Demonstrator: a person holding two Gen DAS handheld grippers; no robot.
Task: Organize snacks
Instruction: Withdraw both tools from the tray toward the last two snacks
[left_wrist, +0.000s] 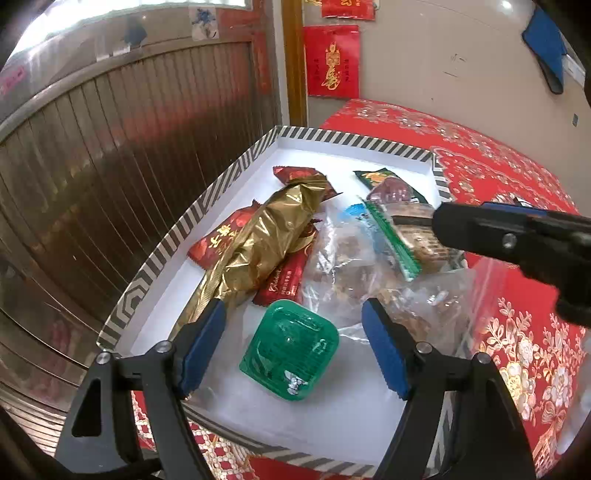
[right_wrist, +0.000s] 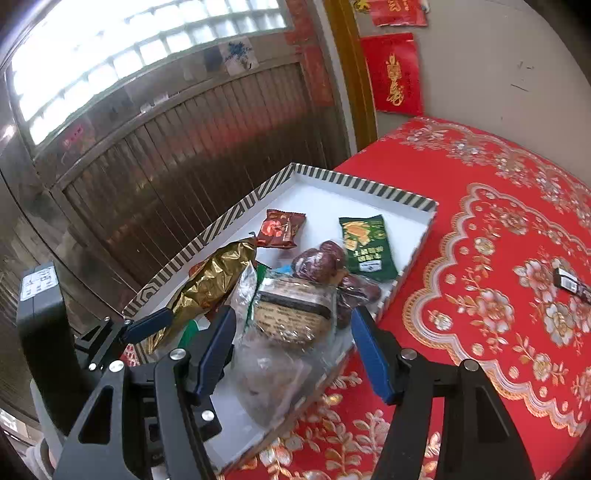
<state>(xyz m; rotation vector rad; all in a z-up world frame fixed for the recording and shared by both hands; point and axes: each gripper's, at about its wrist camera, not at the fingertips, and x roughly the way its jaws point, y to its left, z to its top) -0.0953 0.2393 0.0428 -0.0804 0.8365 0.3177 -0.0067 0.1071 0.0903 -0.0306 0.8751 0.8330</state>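
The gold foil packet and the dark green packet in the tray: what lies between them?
In the right wrist view, a small red packet and bare white tray floor lie between the gold foil packet and the dark green packet.

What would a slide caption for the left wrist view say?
Left claw open over a green pack in the striped tray of snacks.

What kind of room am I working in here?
Probably a home, decorated for a festival: a red floral embroidered tablecloth, red gold-lettered paper hangings on the wall, and a striped-rim white snack tray beside a brown slatted metal door.
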